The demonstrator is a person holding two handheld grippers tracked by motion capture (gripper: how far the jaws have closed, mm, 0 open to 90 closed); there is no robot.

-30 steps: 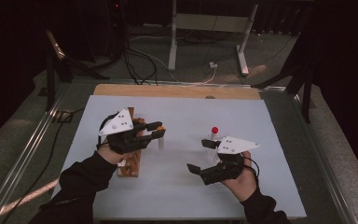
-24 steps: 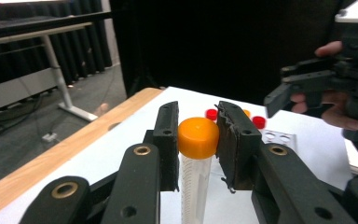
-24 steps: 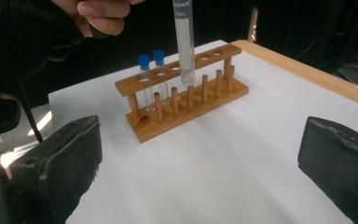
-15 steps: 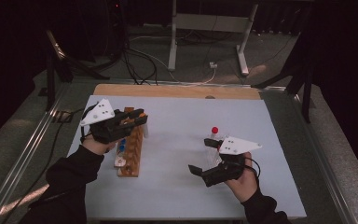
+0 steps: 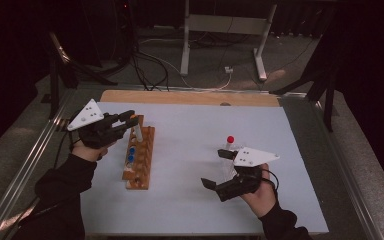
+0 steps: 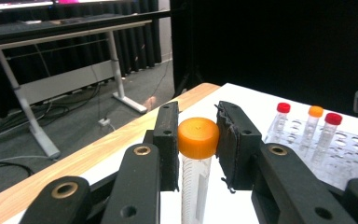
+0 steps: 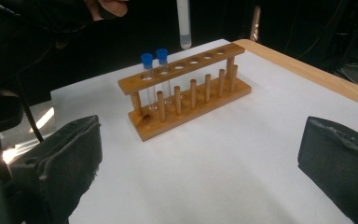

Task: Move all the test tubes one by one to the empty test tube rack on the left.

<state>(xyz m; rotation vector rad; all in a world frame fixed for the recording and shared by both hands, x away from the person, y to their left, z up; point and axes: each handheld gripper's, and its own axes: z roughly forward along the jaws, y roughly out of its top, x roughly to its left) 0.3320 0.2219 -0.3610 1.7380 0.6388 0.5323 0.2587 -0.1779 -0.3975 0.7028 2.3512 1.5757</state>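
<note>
My left gripper (image 5: 131,121) is shut on the orange cap of a clear tube (image 6: 196,140), seen close up in the left gripper view. The tube (image 5: 137,132) hangs upright over the far end of a wooden rack (image 5: 141,176); its rounded bottom (image 7: 183,28) hovers just above the rack's top bar (image 7: 186,65). Two blue-capped tubes (image 7: 154,58) stand in the rack's near holes. My right gripper (image 5: 214,169) rests low on the white table, jaws wide open with nothing between them (image 7: 205,158), facing the wooden rack.
A clear plastic rack (image 6: 349,149) holds red- and orange-capped tubes (image 6: 315,112); it stands just beyond my right gripper, with a red cap (image 5: 230,139) showing. The white table (image 5: 190,130) has a wooden strip along its far edge (image 5: 180,97). Metal rails run along both sides.
My left gripper has carried the orange-capped tube left and away along the wooden rack, from its middle to its far end. The right gripper has stayed put.
</note>
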